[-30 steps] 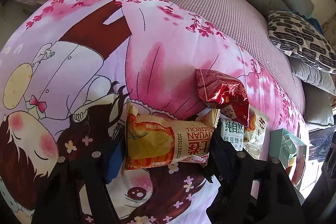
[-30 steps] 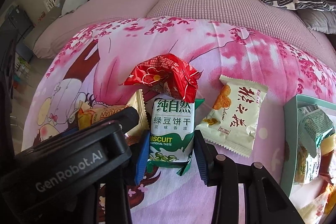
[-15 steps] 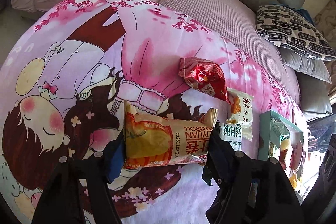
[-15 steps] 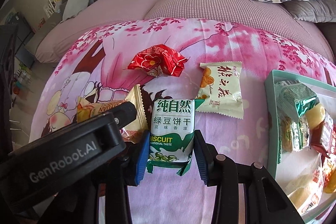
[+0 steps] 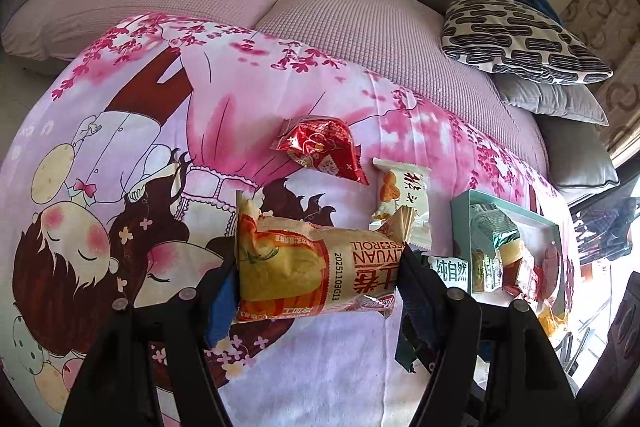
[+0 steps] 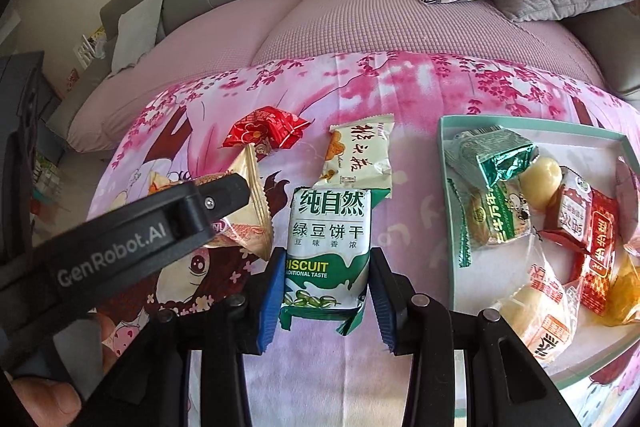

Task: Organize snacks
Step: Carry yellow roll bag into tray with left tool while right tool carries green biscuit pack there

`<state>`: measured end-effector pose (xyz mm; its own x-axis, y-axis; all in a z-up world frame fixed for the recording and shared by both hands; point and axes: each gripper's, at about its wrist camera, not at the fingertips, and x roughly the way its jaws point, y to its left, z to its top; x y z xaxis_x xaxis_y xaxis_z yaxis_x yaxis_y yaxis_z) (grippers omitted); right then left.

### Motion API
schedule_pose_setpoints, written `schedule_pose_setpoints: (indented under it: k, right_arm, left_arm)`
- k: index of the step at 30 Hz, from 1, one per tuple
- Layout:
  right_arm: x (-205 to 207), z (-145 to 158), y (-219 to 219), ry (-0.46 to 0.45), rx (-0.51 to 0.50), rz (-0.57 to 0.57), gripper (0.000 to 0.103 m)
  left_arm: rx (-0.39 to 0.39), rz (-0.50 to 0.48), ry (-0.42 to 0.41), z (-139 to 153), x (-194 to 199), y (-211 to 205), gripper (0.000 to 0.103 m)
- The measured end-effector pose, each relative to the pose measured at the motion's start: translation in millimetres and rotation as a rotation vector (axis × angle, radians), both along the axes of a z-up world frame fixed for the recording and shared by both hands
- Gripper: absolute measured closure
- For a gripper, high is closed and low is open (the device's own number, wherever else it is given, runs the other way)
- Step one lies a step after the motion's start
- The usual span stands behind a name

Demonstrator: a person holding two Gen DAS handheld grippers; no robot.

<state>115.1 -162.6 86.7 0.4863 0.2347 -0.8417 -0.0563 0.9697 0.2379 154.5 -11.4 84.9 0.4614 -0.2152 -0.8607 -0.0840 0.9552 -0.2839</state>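
Your left gripper [image 5: 316, 281] hides most of the biscuit pack [image 6: 328, 247] in its own view. The egg roll pack [image 5: 316, 267] lies crosswise, 9 to 3 o'clock, clamped between its pads. Your right gripper [image 6: 324, 287] clamps the upright biscuit pack, above the cartoon blanket [image 6: 400, 99], tray [image 6: 448, 187] at 3 o'clock.

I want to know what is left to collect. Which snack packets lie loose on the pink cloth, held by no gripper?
Two: the red packet and the cream packet. The biscuit pack sits in the right gripper, the egg roll in the left gripper.
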Motion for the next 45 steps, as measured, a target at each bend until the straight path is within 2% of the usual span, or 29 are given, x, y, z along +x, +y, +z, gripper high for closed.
schedule_pose_setpoints:
  k: [11,19,32,38,45]
  right_arm:
    - [-14,30,-57,-0.072,0.054,-0.095,0.06]
    - [-16,38,-110,-0.094,0.093,-0.204,0.06]
    - [-37,37,-208,-0.105,0.045,-0.46,0.06]
    - [-40,34,-223,-0.103,0.037,-0.487,0.06]
    - [-38,31,-224,-0.096,0.037,-0.474,0.06]
  left_arm:
    - [0.024,-0.059,-0.059,22,-5,-26,0.03]
    - [0.04,-0.121,-0.092,35,-6,-56,0.03]
    - [0.052,-0.347,-0.162,54,-20,-143,0.03]
    - [0.085,-0.427,-0.17,52,-27,-176,0.03]
    - [0.113,-0.433,-0.178,49,-27,-187,0.03]
